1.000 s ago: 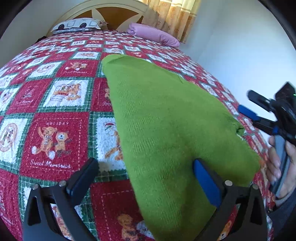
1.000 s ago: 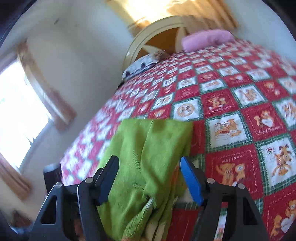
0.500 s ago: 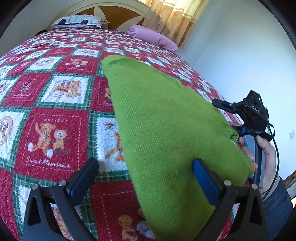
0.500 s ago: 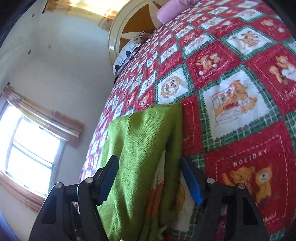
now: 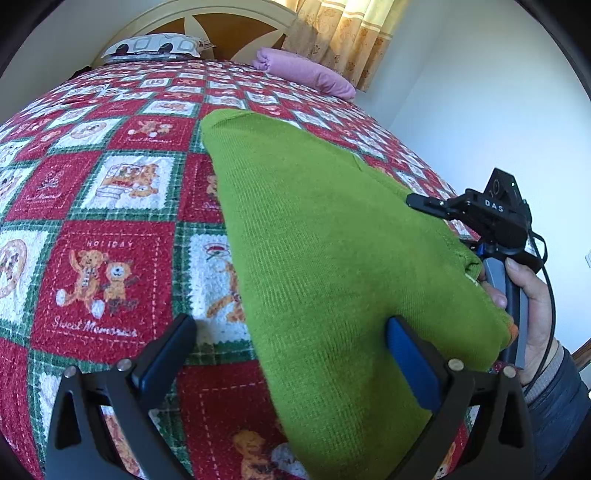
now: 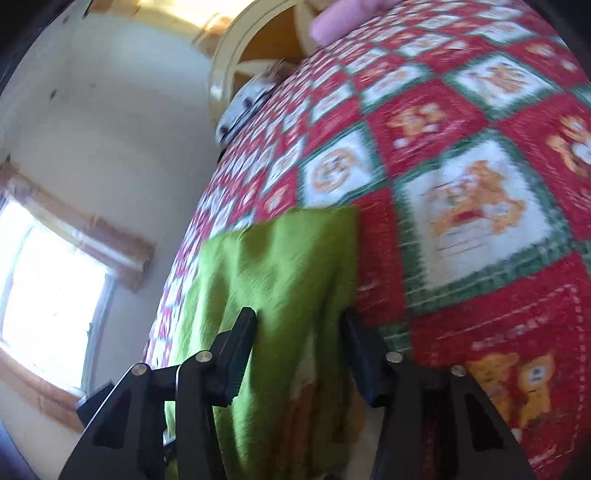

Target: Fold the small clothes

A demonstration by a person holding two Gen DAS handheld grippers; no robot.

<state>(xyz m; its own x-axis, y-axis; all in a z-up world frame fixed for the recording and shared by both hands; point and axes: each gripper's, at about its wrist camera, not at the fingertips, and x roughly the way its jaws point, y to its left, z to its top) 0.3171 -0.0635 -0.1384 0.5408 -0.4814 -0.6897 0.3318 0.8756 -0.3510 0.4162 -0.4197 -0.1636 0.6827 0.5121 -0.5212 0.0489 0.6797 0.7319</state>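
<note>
Green knit fabric fills the middle of both views: a small green sweater lies on a red, white and green teddy-bear quilt that covers the bed. In the left wrist view the sweater runs from the far middle of the quilt to the near right, where it passes under the blue-padded right finger of the left gripper. That gripper's jaws stand wide apart; the left finger sits over bare quilt just beside the sweater's left edge, and nothing is clamped between them. At the right edge of the sweater, the right hand holds the right gripper, whose body reaches over the cloth's edge. In the blurred right wrist view the sweater's near part lies between that gripper's two fingers. These jaws are partly open, with a clear gap, and the cloth is not visibly pinched. Far across the bed lie a pink pillow and a patterned pillow, against a cream headboard.
</note>
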